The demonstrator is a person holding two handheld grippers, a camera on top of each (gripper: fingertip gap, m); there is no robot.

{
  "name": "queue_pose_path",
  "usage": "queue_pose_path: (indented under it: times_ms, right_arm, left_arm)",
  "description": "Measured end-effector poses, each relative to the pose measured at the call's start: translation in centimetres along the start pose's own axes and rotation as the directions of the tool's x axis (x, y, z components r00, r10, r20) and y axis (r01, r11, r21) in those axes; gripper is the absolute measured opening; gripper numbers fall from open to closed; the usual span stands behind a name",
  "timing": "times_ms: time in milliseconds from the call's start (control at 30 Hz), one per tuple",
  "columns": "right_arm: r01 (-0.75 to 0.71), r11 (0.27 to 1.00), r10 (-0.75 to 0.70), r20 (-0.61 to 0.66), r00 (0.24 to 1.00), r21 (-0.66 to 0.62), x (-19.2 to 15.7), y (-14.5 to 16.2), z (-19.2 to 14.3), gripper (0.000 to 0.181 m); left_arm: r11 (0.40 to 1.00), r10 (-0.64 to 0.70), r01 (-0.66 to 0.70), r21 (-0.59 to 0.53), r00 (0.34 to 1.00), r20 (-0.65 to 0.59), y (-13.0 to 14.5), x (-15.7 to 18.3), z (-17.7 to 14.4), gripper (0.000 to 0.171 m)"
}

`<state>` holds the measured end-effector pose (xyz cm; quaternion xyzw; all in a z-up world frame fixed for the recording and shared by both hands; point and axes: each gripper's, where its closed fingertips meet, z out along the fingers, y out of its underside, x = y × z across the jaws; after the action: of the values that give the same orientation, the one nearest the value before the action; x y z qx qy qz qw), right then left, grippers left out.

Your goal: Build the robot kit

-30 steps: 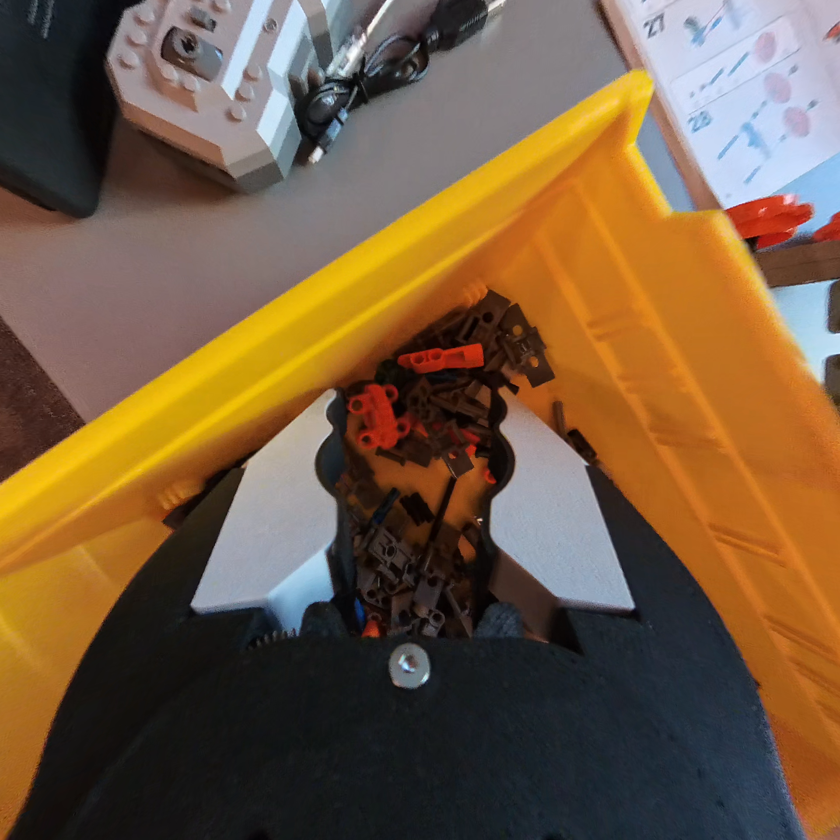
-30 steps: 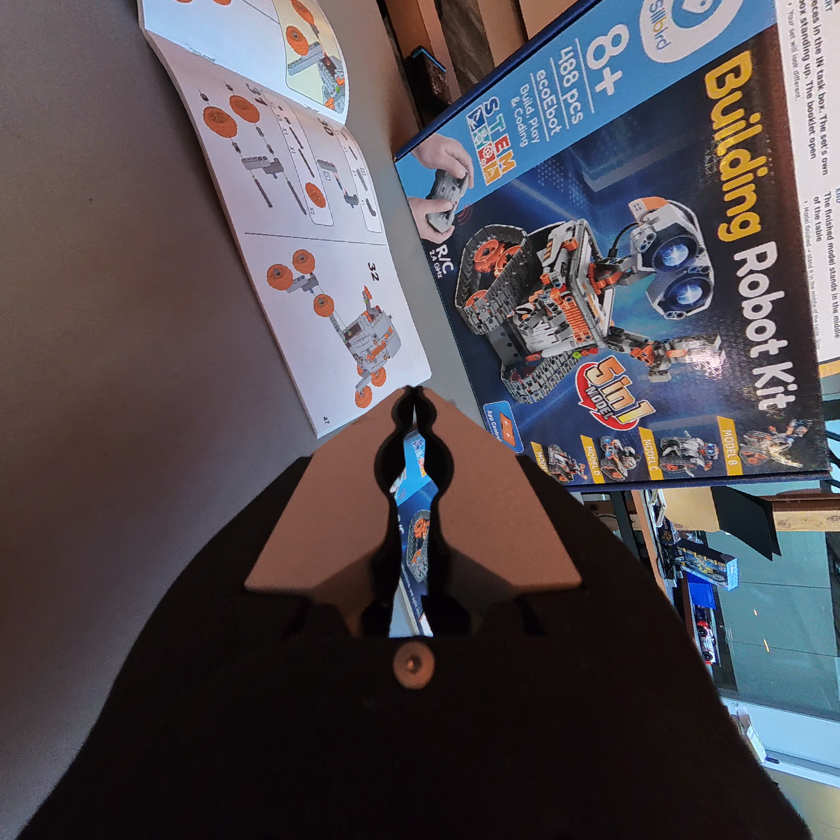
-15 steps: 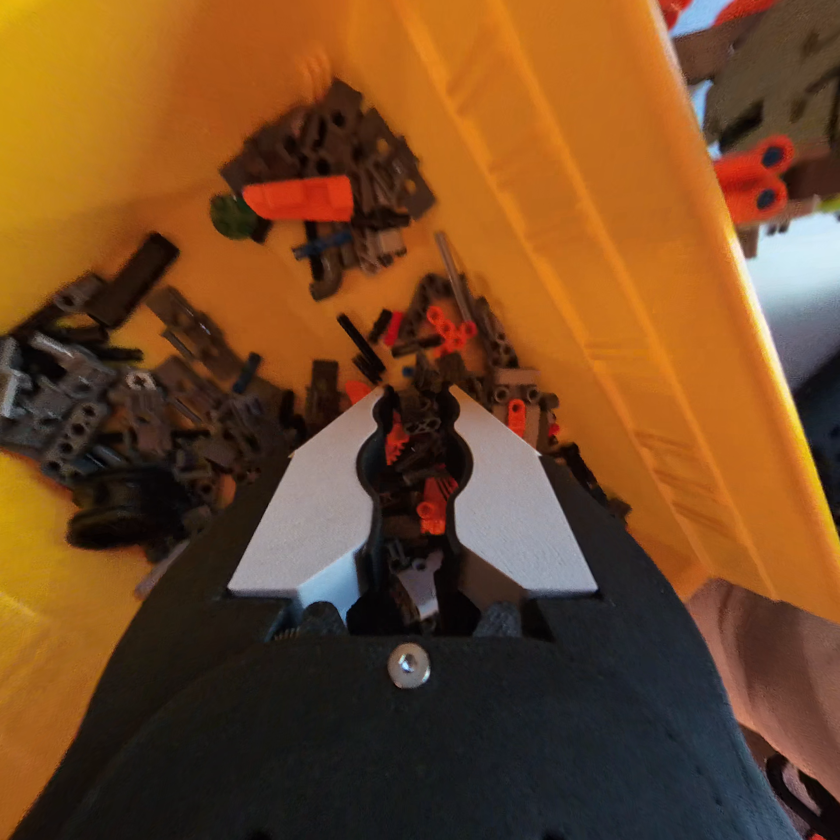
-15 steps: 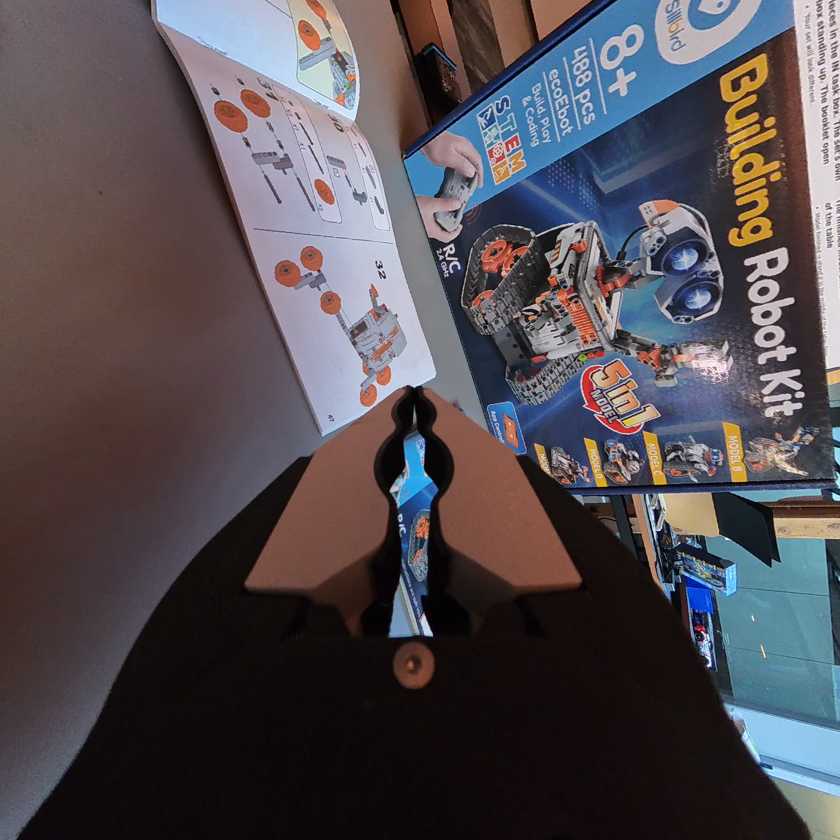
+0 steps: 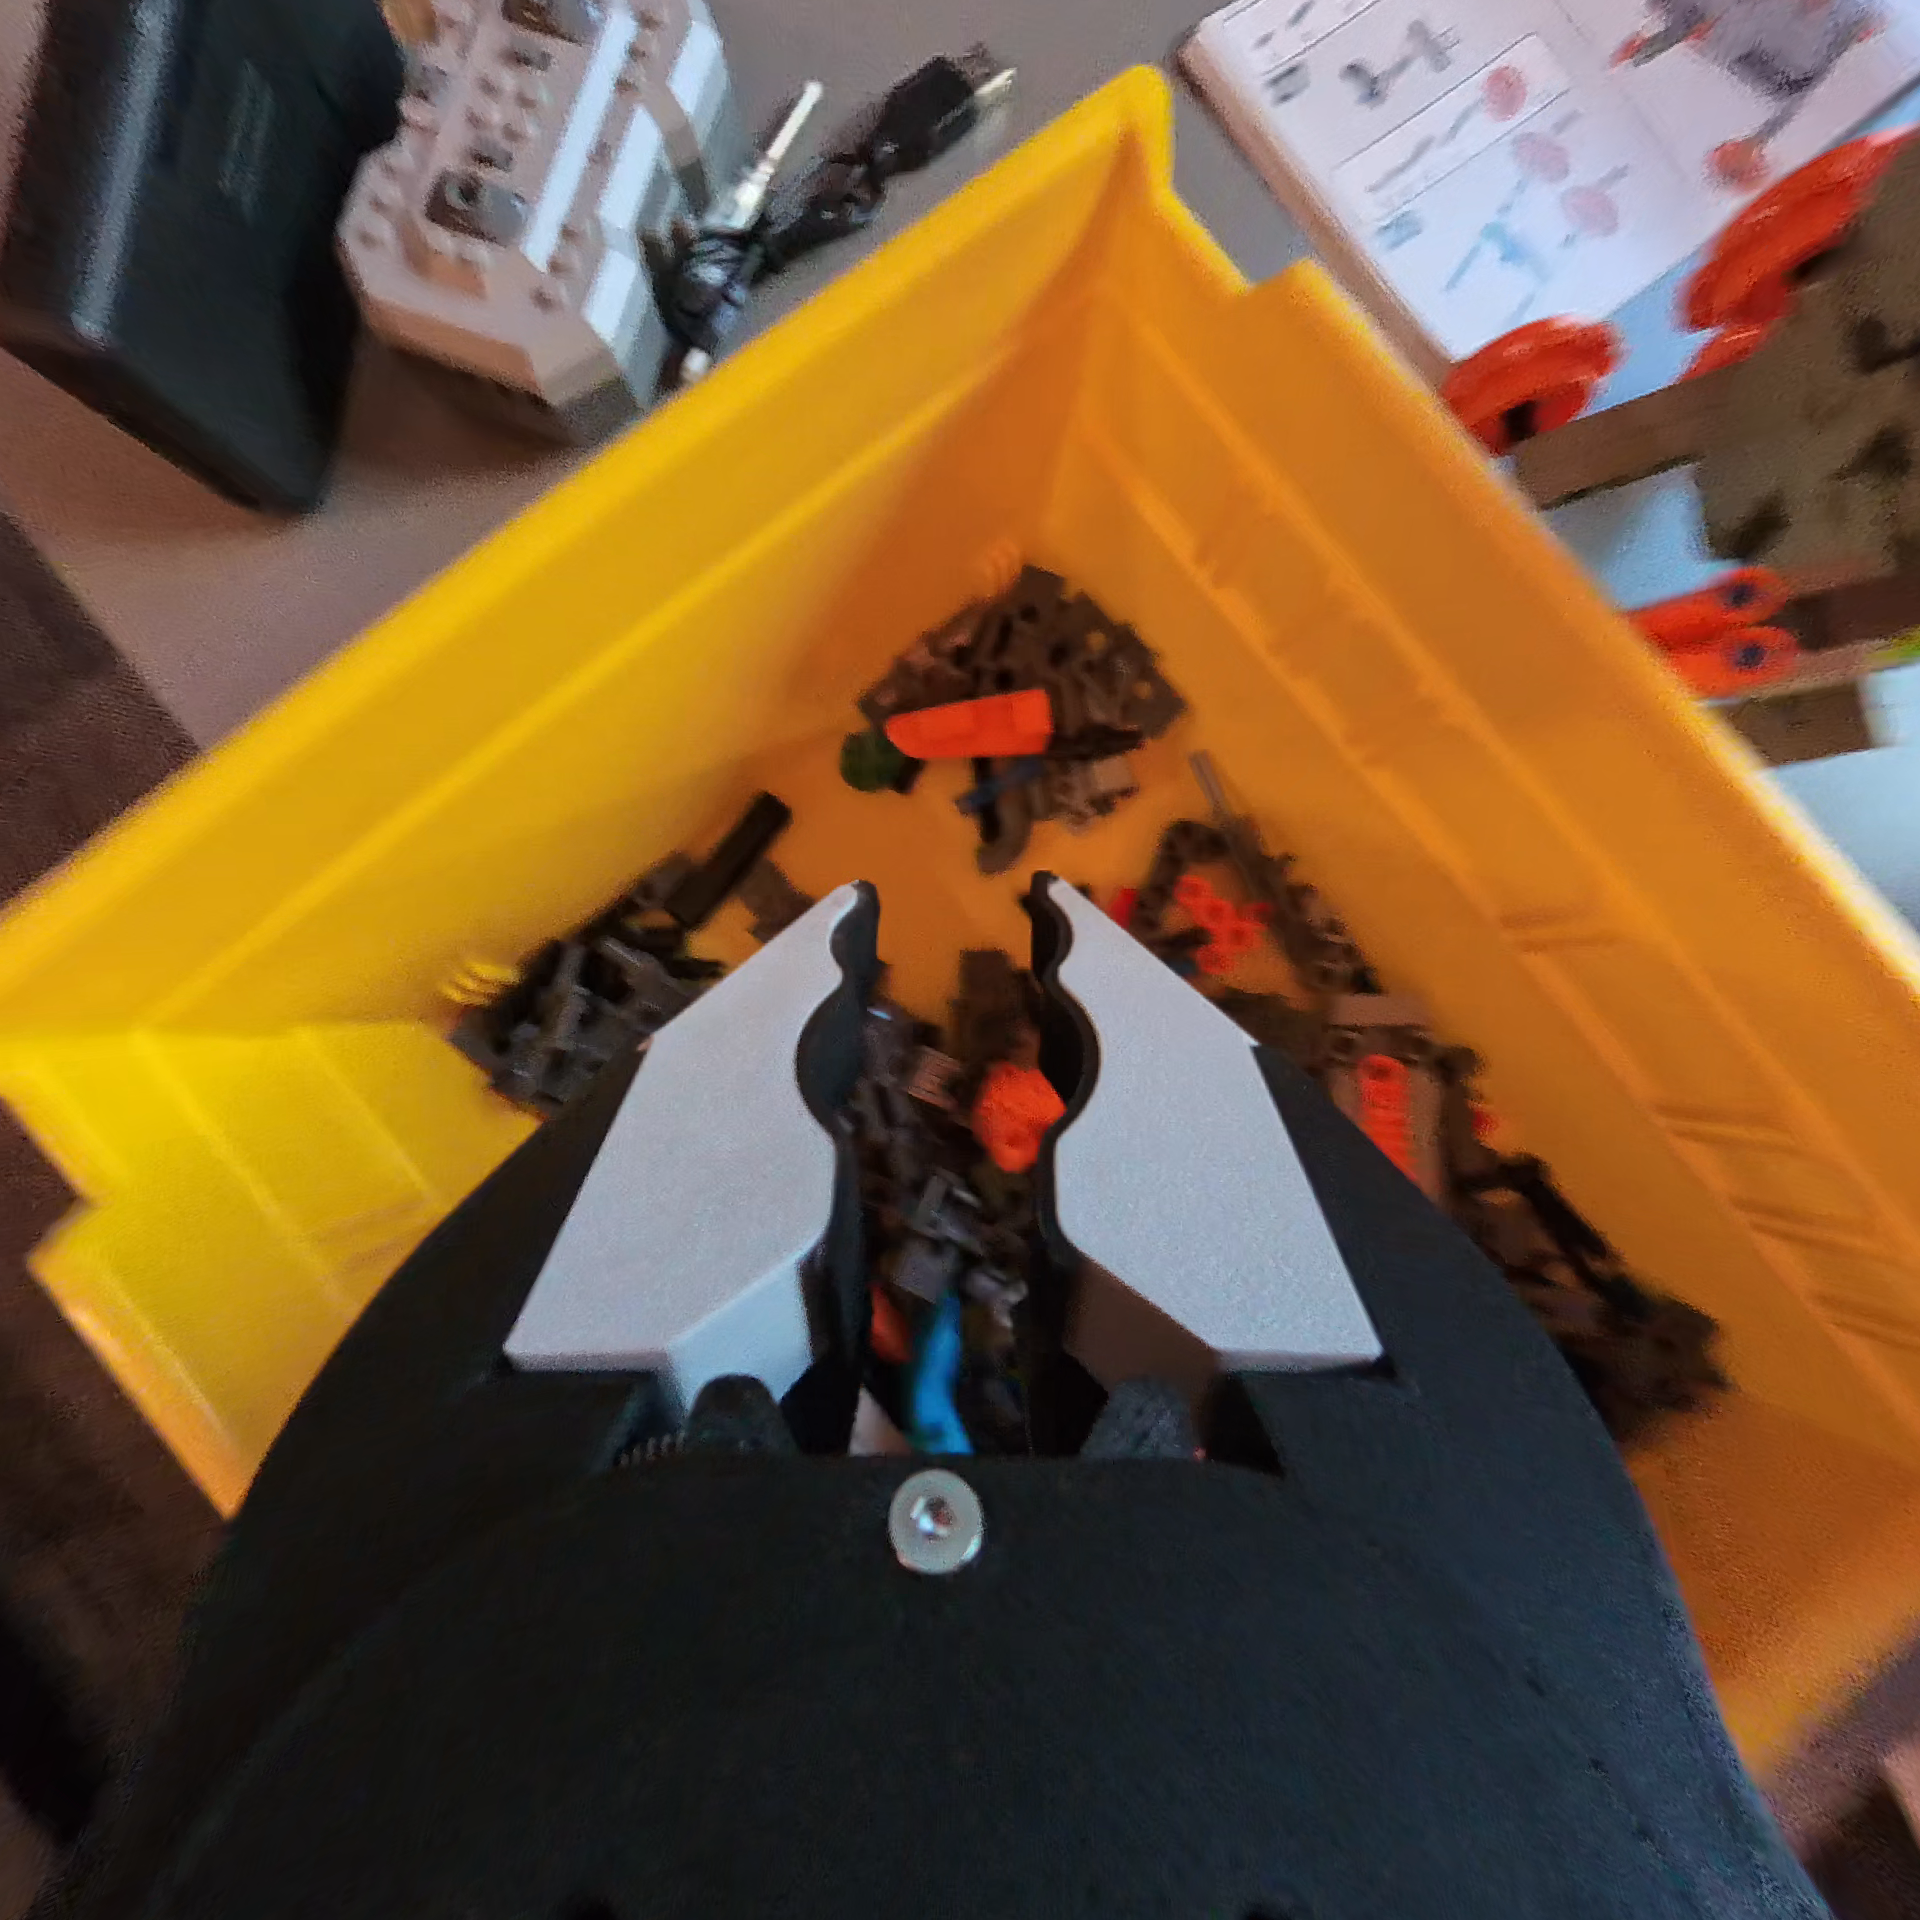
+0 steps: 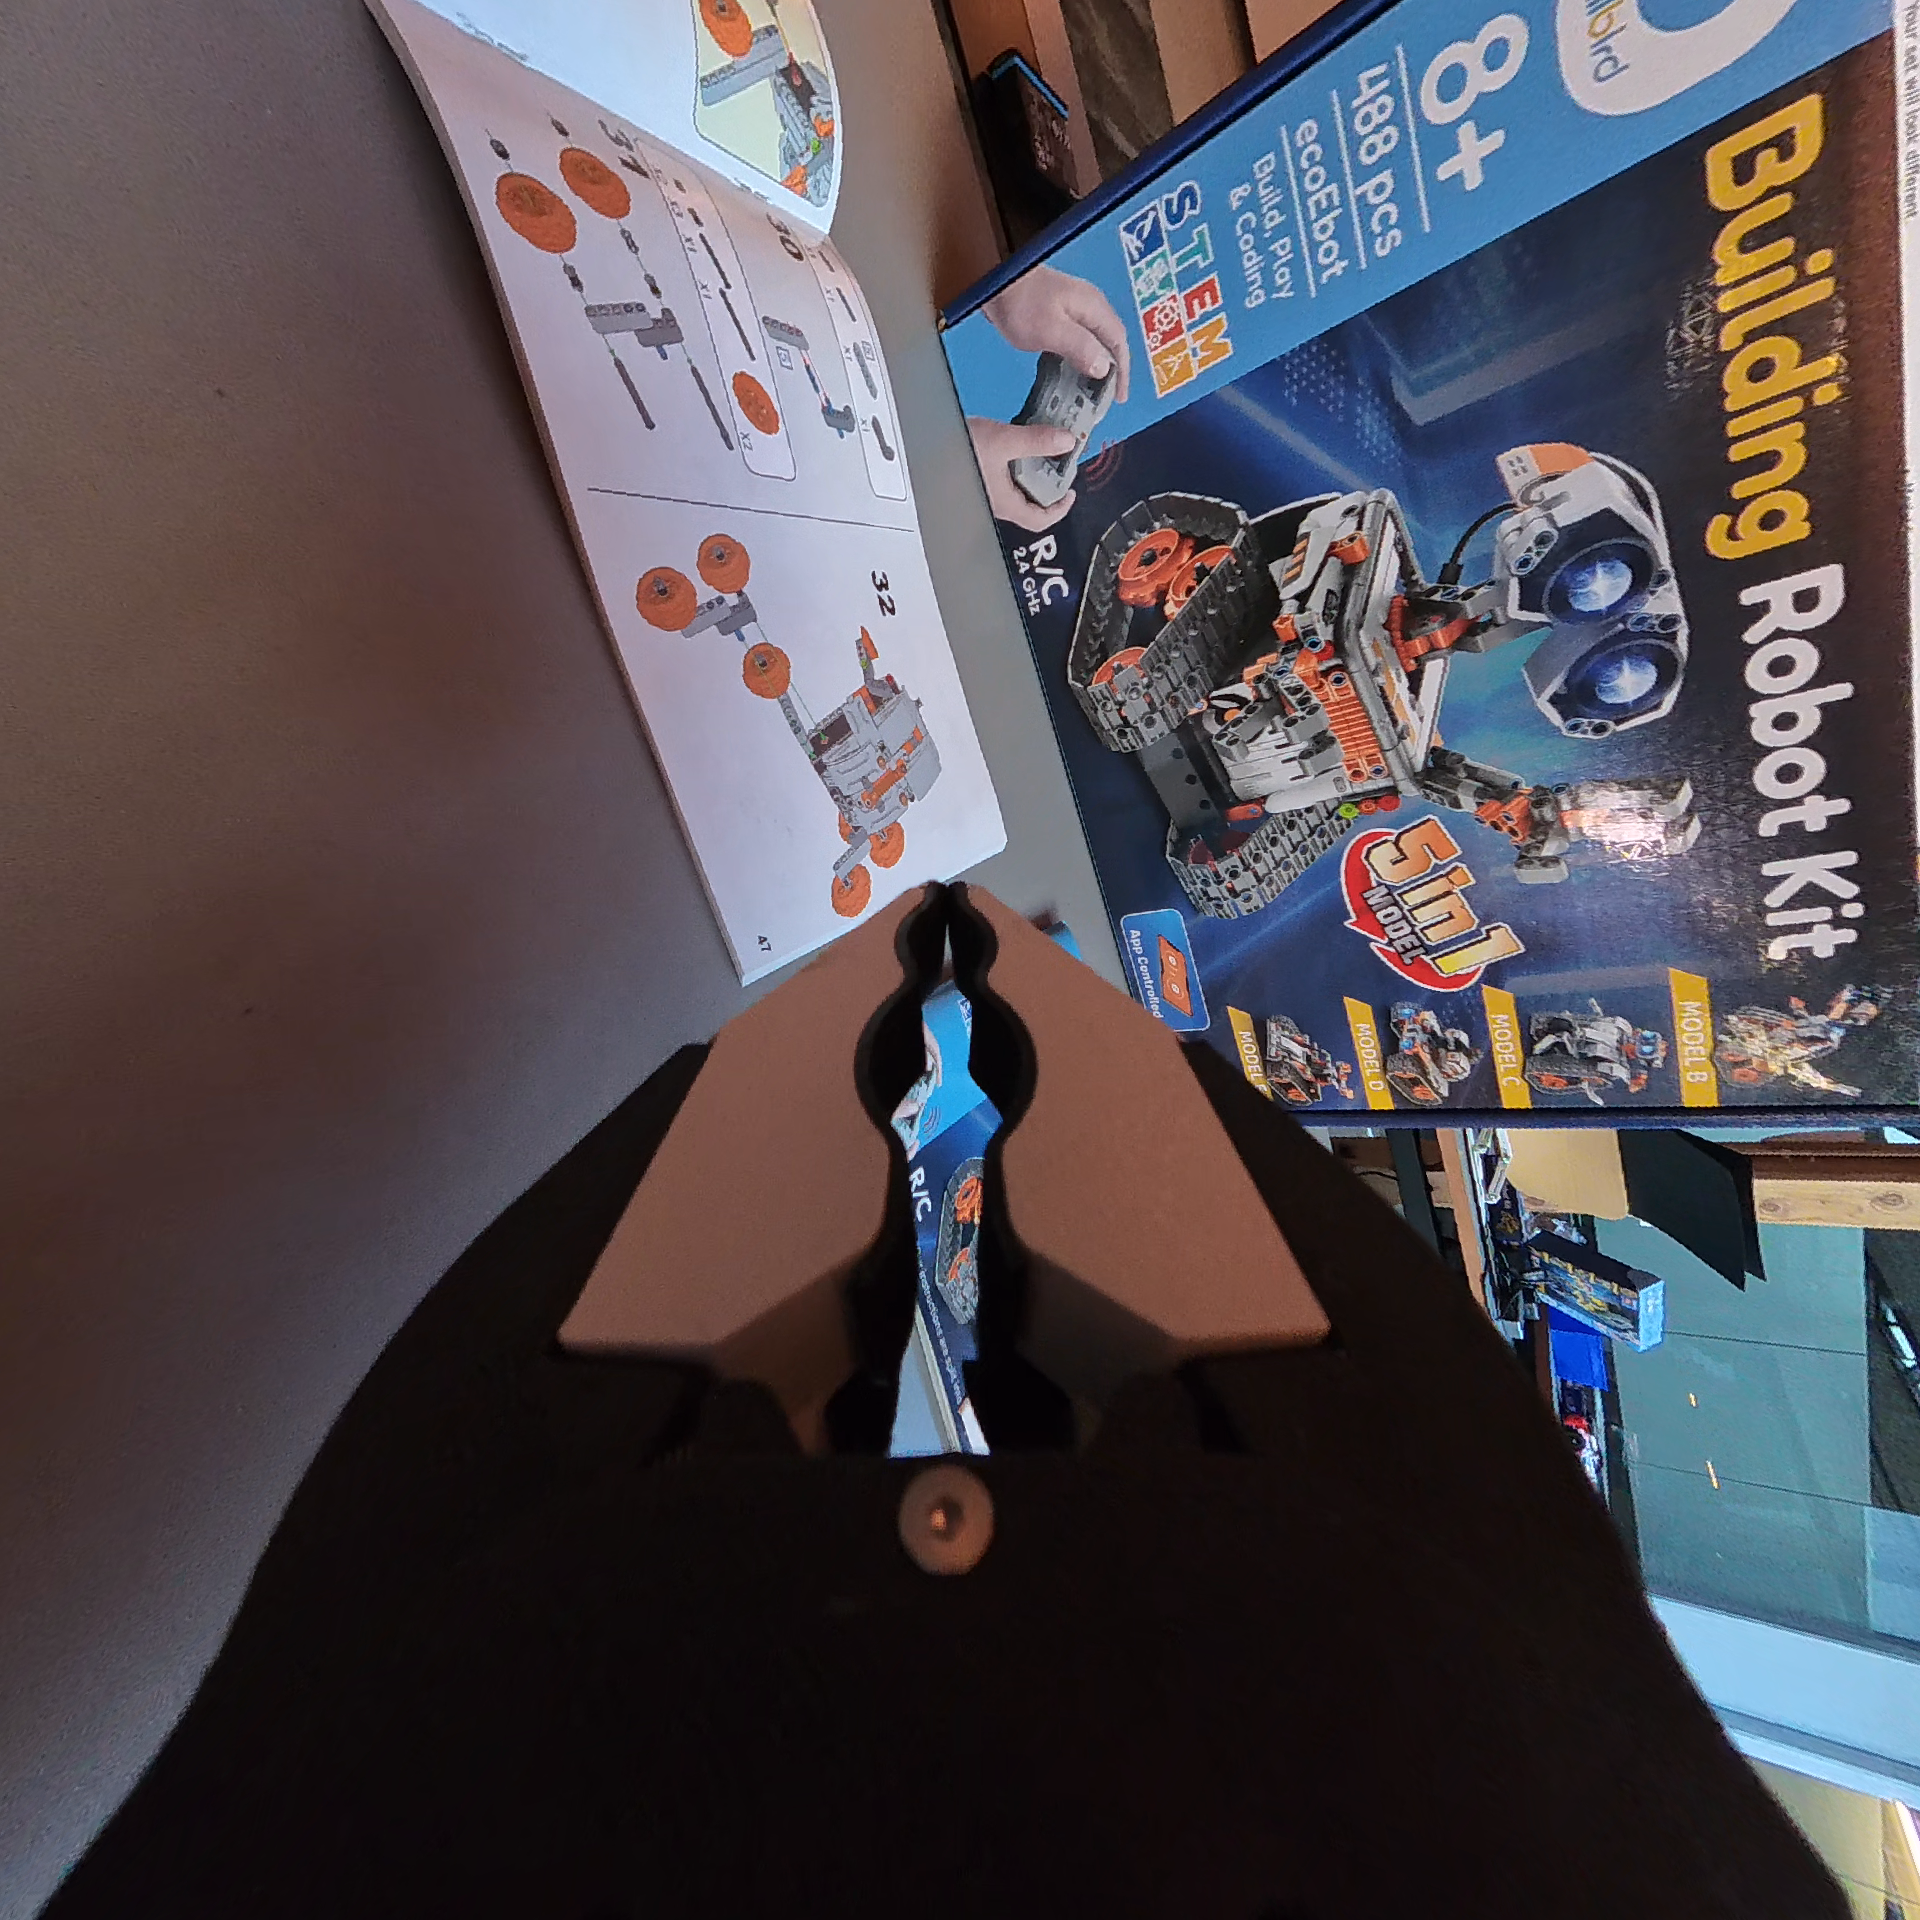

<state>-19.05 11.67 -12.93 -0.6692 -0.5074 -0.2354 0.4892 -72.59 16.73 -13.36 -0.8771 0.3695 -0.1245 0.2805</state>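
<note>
My left gripper (image 5: 951, 896) is open and empty, hovering over a yellow plastic bin (image 5: 582, 665). The bin holds several small dark grey, black and orange building pieces (image 5: 1023, 665). An orange beam (image 5: 971, 724) lies near the bin's far corner. An orange connector (image 5: 1013, 1112) shows between my fingers, lower down in the pile. My right gripper (image 6: 945, 891) is shut and empty above a grey table (image 6: 260, 623). It points toward an open instruction booklet (image 6: 748, 582) and a blue robot kit box (image 6: 1455, 582).
Beyond the bin are a pale grey battery or motor block (image 5: 520, 218), a black cable (image 5: 790, 218) and a black case (image 5: 177, 218). At right are an open booklet (image 5: 1507, 156) and a partly built model with orange wheels (image 5: 1527, 374). The gap from one gripper's tips to the other's is roughly 55 centimetres. From the left gripper's tips to the black case (image 5: 177, 218) is close to 20 centimetres.
My left gripper has pulled back up out of the bin and its jaws have spread wider. The right gripper has barely shifted and stays shut.
</note>
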Motion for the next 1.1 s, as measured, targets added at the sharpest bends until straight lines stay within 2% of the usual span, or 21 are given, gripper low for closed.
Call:
queue_pose_path:
  times_ms: [67,267,367,500,533,567,633,733,833,967,1033,1100]
  right_arm:
    - [0.0,1.0,0.0,-0.003,1.0,-0.001,0.1,0.0,0.0,0.0]
    - [-0.005,1.0,0.005,-0.002,1.0,-0.011,0.0,0.3,0.0,0.0]
    - [-0.005,1.0,0.005,0.011,1.0,-0.016,-0.2,0.5,0.3,0.0]
    - [0.009,1.0,-0.009,0.018,1.0,-0.023,-0.4,0.5,0.3,0.0]
    - [0.011,1.0,-0.011,0.016,1.0,-0.022,-0.4,0.5,0.2,0.0]
    - [0.01,1.0,-0.01,0.013,1.0,-0.02,-0.3,0.4,0.2,0.0]
    - [0.005,1.0,-0.005,0.009,1.0,-0.017,-0.2,0.4,0.1,0.0]
    - [-0.002,1.0,0.002,0.012,1.0,-0.014,-0.2,0.5,0.1,0.0]
    - [0.0,1.0,0.001,0.016,1.0,-0.016,-0.3,0.5,0.2,0.0]
    - [0.003,1.0,-0.003,0.017,1.0,-0.021,-0.3,0.6,0.3,0.0]
    - [0.006,1.0,-0.005,0.016,1.0,-0.028,-0.3,0.7,0.4,0.0]
    - [0.005,0.999,-0.004,0.014,1.0,-0.035,-0.3,0.9,0.5,0.0]
  left_arm:
    - [0.998,0.063,-0.063,-0.005,0.998,0.019,-0.4,-0.8,1.3,0.029]
    - [0.993,0.115,-0.109,0.05,0.986,-0.119,-2.8,1.6,3.9,0.043]
    - [0.979,0.203,-0.205,-0.009,0.975,-0.091,-2.7,2.0,5.6,0.048]
    - [0.972,0.231,-0.235,-0.034,0.969,-0.091,-2.7,2.4,6.9,0.038]
    - [0.972,0.228,-0.232,-0.046,0.97,-0.086,-2.6,2.3,6.9,0.035]
    - [0.972,0.216,-0.224,-0.072,0.972,-0.096,-2.2,2.4,6.8,0.024]
    - [0.973,0.183,-0.2,-0.116,0.972,-0.146,-1.2,3.0,6.3,0.015]
    - [0.971,0.146,-0.177,-0.161,0.972,-0.183,0.8,3.8,5.1,0.015]
    - [0.957,0.092,-0.145,-0.253,0.973,-0.209,3.5,4.5,3.5,0.015]
    - [0.951,0.041,-0.109,-0.289,0.972,-0.23,5.6,5.5,1.5,0.017]
    - [0.951,0.033,-0.1,-0.293,0.974,-0.226,6.1,5.6,0.8,0.019]
    - [0.965,0.026,-0.08,-0.251,0.977,-0.21,5.4,5.3,0.3,0.024]
